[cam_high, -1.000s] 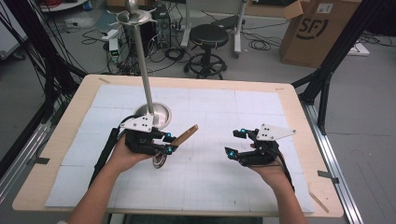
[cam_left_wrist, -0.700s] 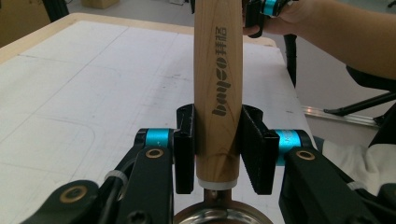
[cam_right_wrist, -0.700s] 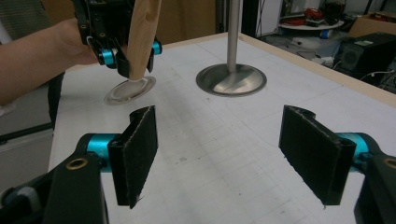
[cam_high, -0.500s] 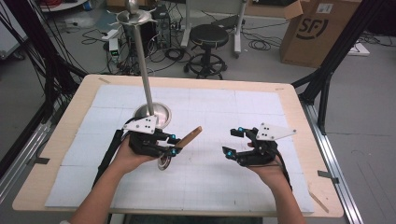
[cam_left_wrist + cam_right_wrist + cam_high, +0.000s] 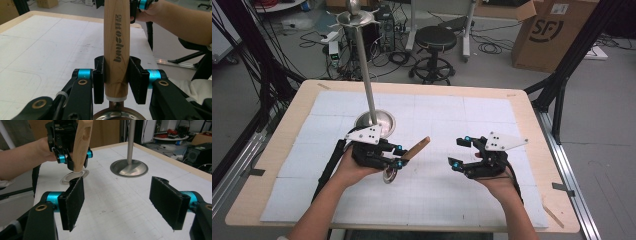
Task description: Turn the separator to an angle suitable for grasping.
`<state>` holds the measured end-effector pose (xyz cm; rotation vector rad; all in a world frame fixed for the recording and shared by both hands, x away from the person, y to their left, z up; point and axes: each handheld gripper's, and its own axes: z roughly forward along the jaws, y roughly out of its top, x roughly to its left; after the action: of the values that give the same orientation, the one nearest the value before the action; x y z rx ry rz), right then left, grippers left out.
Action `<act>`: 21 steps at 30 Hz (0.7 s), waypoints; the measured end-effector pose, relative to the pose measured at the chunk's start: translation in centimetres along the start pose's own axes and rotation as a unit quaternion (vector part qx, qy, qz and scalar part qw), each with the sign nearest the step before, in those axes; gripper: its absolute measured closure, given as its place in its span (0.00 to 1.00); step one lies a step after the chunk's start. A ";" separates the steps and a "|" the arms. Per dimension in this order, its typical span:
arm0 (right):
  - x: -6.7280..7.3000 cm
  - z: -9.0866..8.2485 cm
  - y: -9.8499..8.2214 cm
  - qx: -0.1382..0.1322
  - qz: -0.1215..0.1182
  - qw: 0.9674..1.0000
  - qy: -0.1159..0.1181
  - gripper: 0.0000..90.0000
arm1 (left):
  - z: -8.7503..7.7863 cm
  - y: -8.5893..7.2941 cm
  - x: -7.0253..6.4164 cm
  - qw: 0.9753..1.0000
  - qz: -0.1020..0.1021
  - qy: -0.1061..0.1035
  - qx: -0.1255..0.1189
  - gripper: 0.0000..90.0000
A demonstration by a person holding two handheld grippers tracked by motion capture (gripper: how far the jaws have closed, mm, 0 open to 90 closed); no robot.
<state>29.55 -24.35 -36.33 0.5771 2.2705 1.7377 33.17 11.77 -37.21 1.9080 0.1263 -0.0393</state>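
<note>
Near the middle of the counter, a little toward its left edge, my left tongs were clamped on the wooden handle of a small metal strainer, both pads pressing its sides close to the end where it met the metal ring. That ring hung just under the left tongs, low over the white mat, and I could not tell whether it touched. The handle's long axis ran up and away from the left tongs, slanting toward the far right corner, so its free end pointed roughly at the gap in front of my right tongs. Those stood wide and empty, apart from the handle and level with it, pads facing each other across bare mat. The right tongs were plainly the nearer to that free end. Behind the left tongs, toward the far edge, stood the steel pole's round base. I judged the coming move to be a handover or a hanging on that pole, turning on the handle's slant
</note>
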 end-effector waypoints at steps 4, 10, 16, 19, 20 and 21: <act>0.1 0.1 0.0 0.001 0.001 1.000 0.002 0.30 | 0.2 0.0 -0.1 1.000 0.000 -0.003 0.000 0.76; 0.2 0.2 0.1 -0.005 0.004 1.000 0.010 0.30 | 0.5 0.1 -0.2 1.000 0.002 -0.010 -0.007 0.76; 0.7 0.8 0.4 -0.013 0.001 1.000 0.026 0.30 | 1.2 0.4 -0.5 1.000 0.007 -0.022 -0.010 0.76; 1.0 1.0 0.5 -0.018 0.002 0.999 0.036 0.30 | 1.5 0.5 -0.7 1.000 0.010 -0.025 -0.008 0.76; 1.1 1.1 0.6 -0.020 0.003 0.999 0.039 0.30 | 1.7 0.5 -0.7 1.000 0.010 -0.027 -0.009 0.76; 1.2 1.2 0.6 -0.022 0.003 0.999 0.044 0.30 | 1.8 0.6 -0.7 0.999 0.011 -0.029 -0.008 0.76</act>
<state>29.10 -22.65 -36.00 0.5079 2.2840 1.8470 32.54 9.86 -37.23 1.8893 0.0652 -0.0786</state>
